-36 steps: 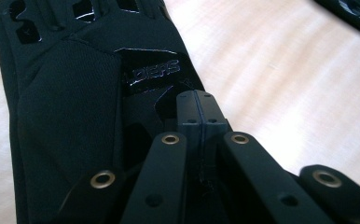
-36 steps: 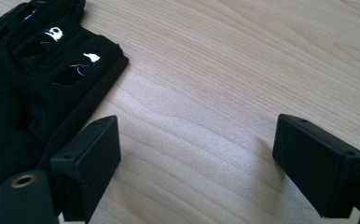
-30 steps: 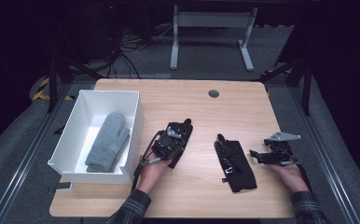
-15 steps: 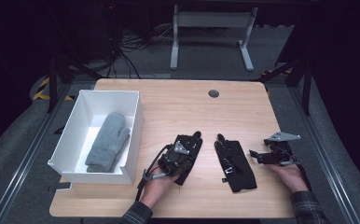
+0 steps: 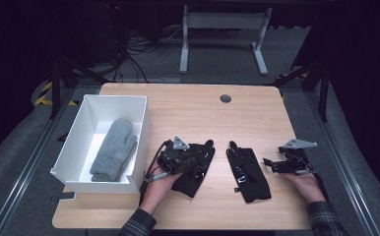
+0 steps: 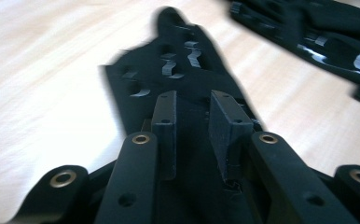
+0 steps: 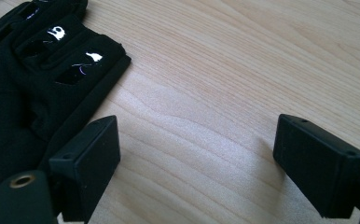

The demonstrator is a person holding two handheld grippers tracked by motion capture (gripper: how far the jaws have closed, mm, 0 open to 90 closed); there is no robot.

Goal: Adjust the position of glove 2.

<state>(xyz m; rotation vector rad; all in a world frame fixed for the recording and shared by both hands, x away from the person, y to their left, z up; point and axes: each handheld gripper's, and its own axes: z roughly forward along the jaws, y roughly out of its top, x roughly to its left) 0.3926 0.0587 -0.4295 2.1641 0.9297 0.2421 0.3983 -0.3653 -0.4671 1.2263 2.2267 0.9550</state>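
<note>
Gloves lie mid-table: left tool (image 5: 198, 160), its jaws just opening, stands narrowly parted over the near black glove (image 6: 169, 79). It should pinch cloth firmly before lifting toward the white box (image 5: 75, 174) at left. Right tool (image 5: 271, 164) rests spread.

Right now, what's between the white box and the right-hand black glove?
High view: the left gripper over the other black glove, between white box and right-hand black glove.

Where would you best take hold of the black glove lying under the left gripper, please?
Probably at its cuff end. The black glove lies flat, cuff nearest the left gripper, whose jaws have just been opening above it. Come down from above and pinch the cuff edge.
</note>
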